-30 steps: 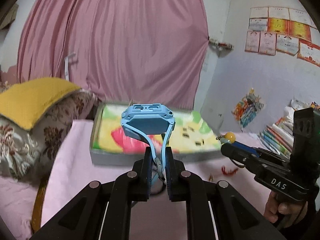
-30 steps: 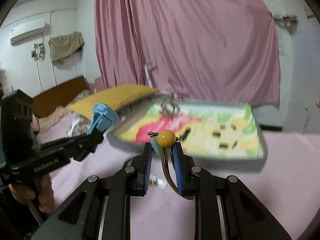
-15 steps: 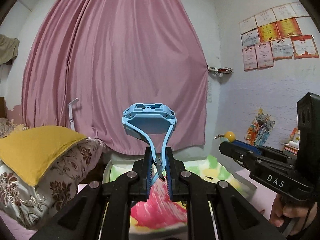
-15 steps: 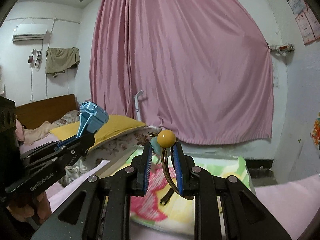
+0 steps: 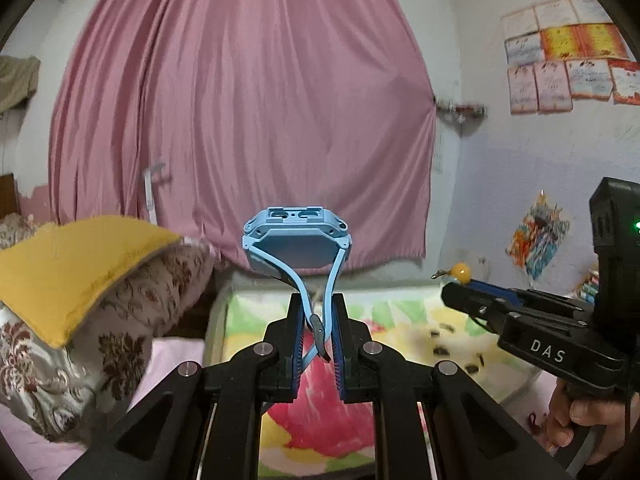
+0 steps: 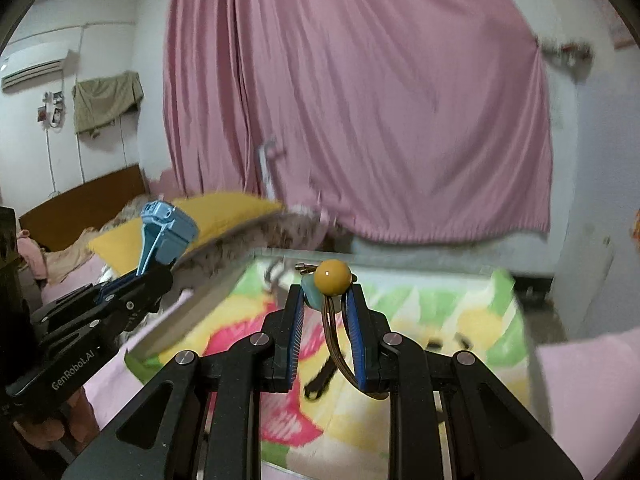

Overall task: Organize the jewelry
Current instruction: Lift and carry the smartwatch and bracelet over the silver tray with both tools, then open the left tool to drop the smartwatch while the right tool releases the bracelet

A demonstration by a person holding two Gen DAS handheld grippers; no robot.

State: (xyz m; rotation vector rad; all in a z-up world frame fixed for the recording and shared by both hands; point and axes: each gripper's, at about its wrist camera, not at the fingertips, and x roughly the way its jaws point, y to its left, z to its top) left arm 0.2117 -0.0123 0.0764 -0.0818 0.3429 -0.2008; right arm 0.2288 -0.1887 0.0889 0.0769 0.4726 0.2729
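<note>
My left gripper (image 5: 317, 312) is shut on the strap of a light blue watch (image 5: 296, 246), whose case stands up above the fingertips. It also shows in the right wrist view (image 6: 166, 234) at the left. My right gripper (image 6: 325, 300) is shut on a brown cord bracelet with a yellow bead (image 6: 332, 278) and a pale green bead. The bead also shows in the left wrist view (image 5: 460, 271) at the right. Both grippers hover above a grey tray (image 6: 528, 344) lined with a bright flowered sheet, which holds small dark items (image 6: 320, 378).
A yellow and flowered pillow (image 5: 80, 280) lies left of the tray on the pink bed cover (image 6: 580, 384). A pink curtain (image 5: 240, 120) hangs behind. Papers (image 5: 560, 56) hang on the right wall.
Both views have tilted back down, so the tray fills more of the lower frame. Both grippers still hold their items.
</note>
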